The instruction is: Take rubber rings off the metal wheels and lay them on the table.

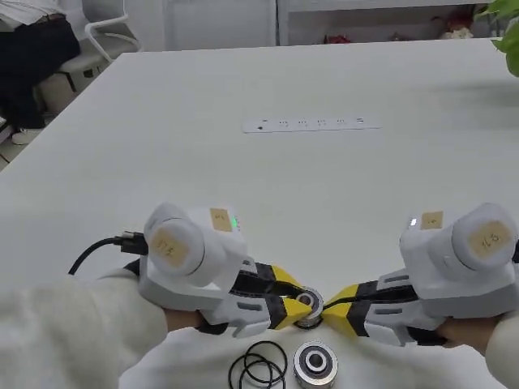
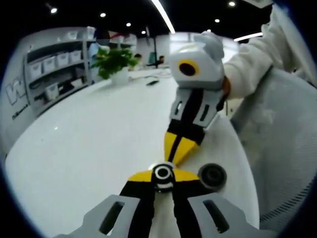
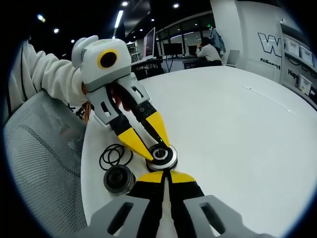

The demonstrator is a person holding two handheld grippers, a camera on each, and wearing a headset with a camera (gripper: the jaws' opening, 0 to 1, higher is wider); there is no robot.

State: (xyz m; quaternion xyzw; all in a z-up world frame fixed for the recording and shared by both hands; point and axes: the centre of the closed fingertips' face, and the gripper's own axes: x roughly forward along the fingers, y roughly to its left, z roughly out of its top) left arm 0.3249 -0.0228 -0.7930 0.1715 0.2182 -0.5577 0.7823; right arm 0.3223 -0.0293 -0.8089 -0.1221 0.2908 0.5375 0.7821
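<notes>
At the bottom centre of the head view, the left gripper (image 1: pixel 290 309) clamps a small round silver metal wheel (image 1: pixel 306 301) between its yellow-tipped jaws, parted only by the wheel's width, low over the white bench (image 1: pixel 268 186). The right gripper (image 3: pixel 163 174) meets it from the opposite side. Its jaws are drawn together to a hairline gap, tips at the wheel's near rim; whether they pinch a ring there is too small to tell. Thin black rubber rings (image 1: pixel 259 366) lie loose at the lower edge of the frame, just beside a second metal wheel (image 1: pixel 315 363). The step in hand looks like stripping a ring from the held wheel. The next move likely calls for the right tips to catch the ring's edge and peel it outward against a firm left grip, then lay it with the others.
</notes>
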